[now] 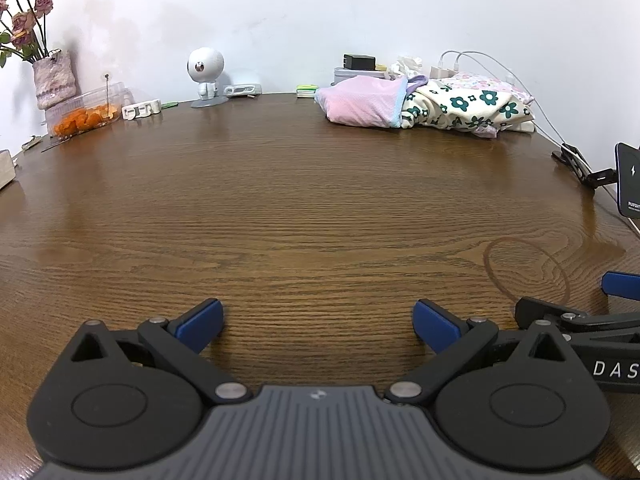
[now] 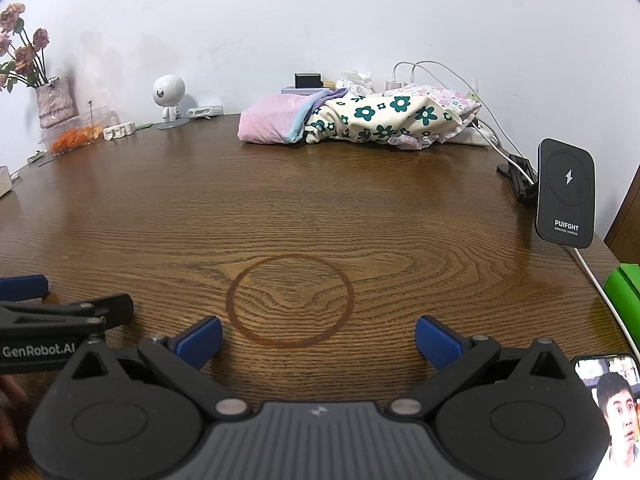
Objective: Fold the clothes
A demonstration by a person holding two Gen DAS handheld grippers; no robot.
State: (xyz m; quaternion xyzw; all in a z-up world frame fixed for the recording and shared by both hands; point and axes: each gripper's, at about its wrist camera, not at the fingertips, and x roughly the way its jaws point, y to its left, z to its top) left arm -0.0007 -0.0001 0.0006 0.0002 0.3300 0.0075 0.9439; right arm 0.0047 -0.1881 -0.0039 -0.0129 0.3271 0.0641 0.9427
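A pile of clothes lies at the far side of the brown wooden table (image 1: 280, 200): a folded pink garment (image 1: 362, 102) (image 2: 270, 122) and, to its right, a crumpled cream garment with green flowers (image 1: 468, 110) (image 2: 384, 118). My left gripper (image 1: 318, 322) hovers open over the near table edge, nothing between its blue pads. My right gripper (image 2: 318, 338) is also open and empty, just this side of a round ring stain (image 2: 290, 300). Each gripper shows at the edge of the other's view. Both are far from the clothes.
A black wireless charger stand (image 2: 566, 194) and white cables (image 2: 452, 76) stand at the right edge. A phone with a lit screen (image 2: 612, 408) lies near right. At far left are a vase of dried roses (image 1: 52, 76), a clear box of orange pieces (image 1: 86, 114) and a white robot figure (image 1: 206, 76).
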